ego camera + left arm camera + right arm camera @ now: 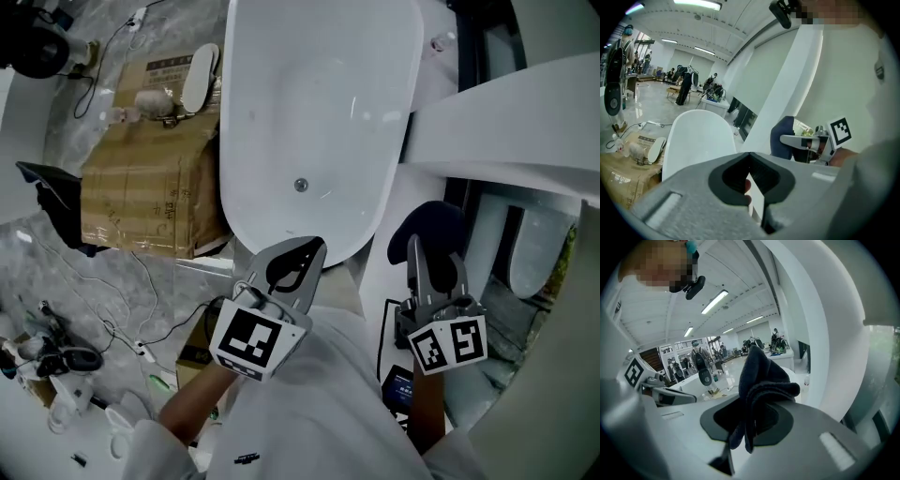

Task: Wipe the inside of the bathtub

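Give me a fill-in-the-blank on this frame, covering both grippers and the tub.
The right gripper is clamped on a dark blue ____. The left gripper has its jaws ____, holding nothing. In the head view, the brown cardboard box stands to the ____ of the white oval bathtub.
Missing: cloth; shut; left.

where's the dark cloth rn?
The dark cloth is clamped in the right gripper, lower right in the head view, just right of the bathtub's near end.
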Demonstrator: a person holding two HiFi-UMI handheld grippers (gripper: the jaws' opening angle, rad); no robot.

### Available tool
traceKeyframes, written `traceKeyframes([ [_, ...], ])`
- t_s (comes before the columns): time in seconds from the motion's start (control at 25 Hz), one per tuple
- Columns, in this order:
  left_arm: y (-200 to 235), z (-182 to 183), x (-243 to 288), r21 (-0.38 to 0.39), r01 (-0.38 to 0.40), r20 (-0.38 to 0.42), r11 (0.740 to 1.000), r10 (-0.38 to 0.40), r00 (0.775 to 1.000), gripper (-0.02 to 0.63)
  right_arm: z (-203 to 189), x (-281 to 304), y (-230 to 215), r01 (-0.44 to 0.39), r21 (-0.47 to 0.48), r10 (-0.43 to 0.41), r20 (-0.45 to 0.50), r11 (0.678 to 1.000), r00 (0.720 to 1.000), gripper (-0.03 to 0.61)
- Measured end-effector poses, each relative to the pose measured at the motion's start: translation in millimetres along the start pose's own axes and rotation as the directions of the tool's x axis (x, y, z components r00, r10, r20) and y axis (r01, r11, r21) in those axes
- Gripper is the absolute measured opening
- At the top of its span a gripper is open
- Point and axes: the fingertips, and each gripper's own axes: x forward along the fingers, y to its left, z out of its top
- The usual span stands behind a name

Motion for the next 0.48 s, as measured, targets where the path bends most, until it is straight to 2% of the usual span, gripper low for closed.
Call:
traceKeyframes([
  [0.12, -8.9, 16.1, 28.2, -0.071, 0.018, 0.031, 0.997, -0.016, 0.999, 0.000, 1.5, 15.6, -17.5, -0.082, 0.006, 0.082, 0.001, 0.997, 0.997, 0.060],
  [0.2, -17.7, 25.4, 39.4, -0.085, 0.062, 0.036, 0.994, -0.059, 0.998, 0.102, 5.3, 23.7, -17.1, -0.137, -0.006, 0.137, 0.006, 0.991, 0.991, 0.059],
  [0.36, -26.5, 46.7, 42.5, -0.056, 0.097, 0.069, 0.994, -0.093, 0.993, 0.118, 13.5, 34.6, 4.8, -0.260, -0.129, 0.260, -0.016, 0.957, 0.965, 0.059],
  [0.48, -20.3, 55.3, 43.3, 0.026, 0.115, 0.050, 0.993, -0.116, 0.992, 0.160, 13.7, 42.3, 26.2, -0.310, -0.254, 0.303, -0.067, 0.916, 0.951, 0.058],
])
